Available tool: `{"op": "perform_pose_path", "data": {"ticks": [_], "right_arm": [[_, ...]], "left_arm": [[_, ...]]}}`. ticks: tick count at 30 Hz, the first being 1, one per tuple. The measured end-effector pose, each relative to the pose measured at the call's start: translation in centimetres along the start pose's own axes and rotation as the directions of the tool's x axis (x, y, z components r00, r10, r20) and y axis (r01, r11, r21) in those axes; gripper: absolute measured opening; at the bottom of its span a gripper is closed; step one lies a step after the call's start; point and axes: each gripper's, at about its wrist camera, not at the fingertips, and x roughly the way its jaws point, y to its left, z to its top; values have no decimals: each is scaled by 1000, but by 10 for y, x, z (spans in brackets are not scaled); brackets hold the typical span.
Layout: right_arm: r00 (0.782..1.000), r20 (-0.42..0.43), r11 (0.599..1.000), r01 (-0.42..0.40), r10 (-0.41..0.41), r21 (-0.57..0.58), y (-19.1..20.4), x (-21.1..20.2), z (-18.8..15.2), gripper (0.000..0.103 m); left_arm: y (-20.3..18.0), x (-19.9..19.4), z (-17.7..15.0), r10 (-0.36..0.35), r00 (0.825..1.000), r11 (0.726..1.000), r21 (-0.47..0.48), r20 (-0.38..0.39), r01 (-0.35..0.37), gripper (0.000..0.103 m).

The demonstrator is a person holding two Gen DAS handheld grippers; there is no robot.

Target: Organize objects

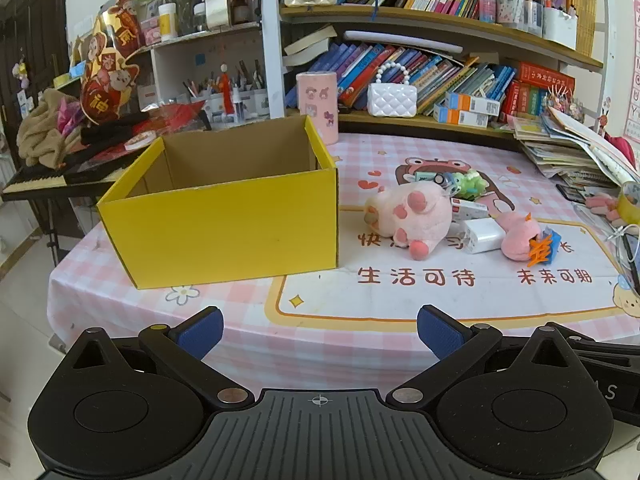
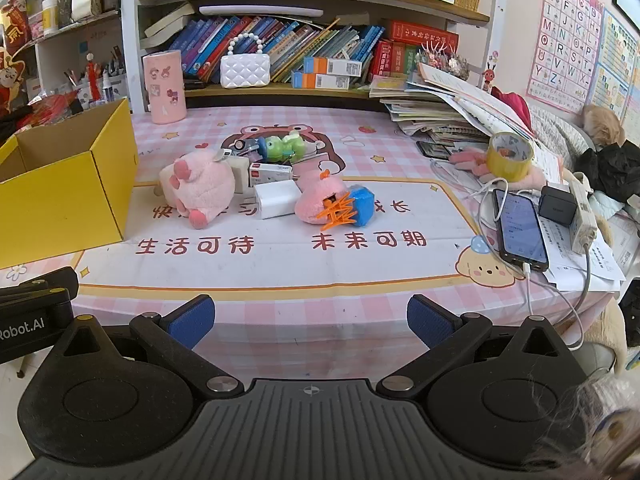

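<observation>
An empty yellow cardboard box (image 1: 224, 216) (image 2: 60, 188) stands open on the left of the pink checked table. To its right lies a loose pile: a pink paw plush (image 1: 412, 216) (image 2: 200, 188), a white charger block (image 1: 482, 236) (image 2: 276, 199), a smaller pink plush (image 1: 518, 236) (image 2: 316, 200) with an orange clip and blue piece (image 2: 362, 206), a small white carton (image 2: 270, 174) and a green frog toy (image 1: 470, 184) (image 2: 284, 146). My left gripper (image 1: 320, 334) hangs open over the near table edge, nothing between its fingers. My right gripper (image 2: 311, 322) is open too, short of the pile.
A phone (image 2: 520, 230) on a cable, chargers and a yellow tape roll (image 2: 509, 156) lie at the right. A stack of books and papers (image 2: 440, 112) fills the back right. A pink cylinder (image 2: 165, 86) and white bag (image 2: 245, 68) stand by the bookshelf.
</observation>
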Motion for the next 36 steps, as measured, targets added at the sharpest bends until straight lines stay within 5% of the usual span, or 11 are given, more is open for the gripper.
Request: {"op": "perform_pose_path", "data": {"ticks": [36], "right_arm": [[999,-35,1000,-1,1,-9,-3,19,7,103]], "left_arm": [[-1,21,5,-67,996,996,-56,-63,63,103]]}}
